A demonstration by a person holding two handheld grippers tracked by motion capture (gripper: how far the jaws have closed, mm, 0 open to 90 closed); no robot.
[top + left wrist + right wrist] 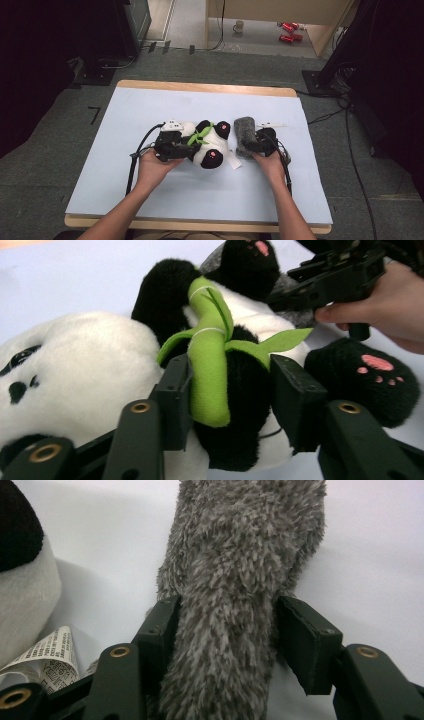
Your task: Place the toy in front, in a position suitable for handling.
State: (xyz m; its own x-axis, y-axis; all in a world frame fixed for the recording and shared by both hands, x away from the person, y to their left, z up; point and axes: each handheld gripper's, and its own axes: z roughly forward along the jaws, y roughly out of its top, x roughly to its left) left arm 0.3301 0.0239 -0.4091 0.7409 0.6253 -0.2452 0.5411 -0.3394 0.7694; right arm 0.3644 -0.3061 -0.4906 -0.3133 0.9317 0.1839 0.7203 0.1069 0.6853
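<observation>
Pale table (150,115), panda (212,150) face half-hidden

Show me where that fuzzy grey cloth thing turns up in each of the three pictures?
High view: the grey fuzzy piece lies right of centre on the table, beside the panda's feet, at the right gripper.
Left gripper view: a grey strip at the top, behind the panda and under the other gripper.
Right gripper view: centre, running up from between the jaws.
Shared landmark: the plush panda.
</observation>
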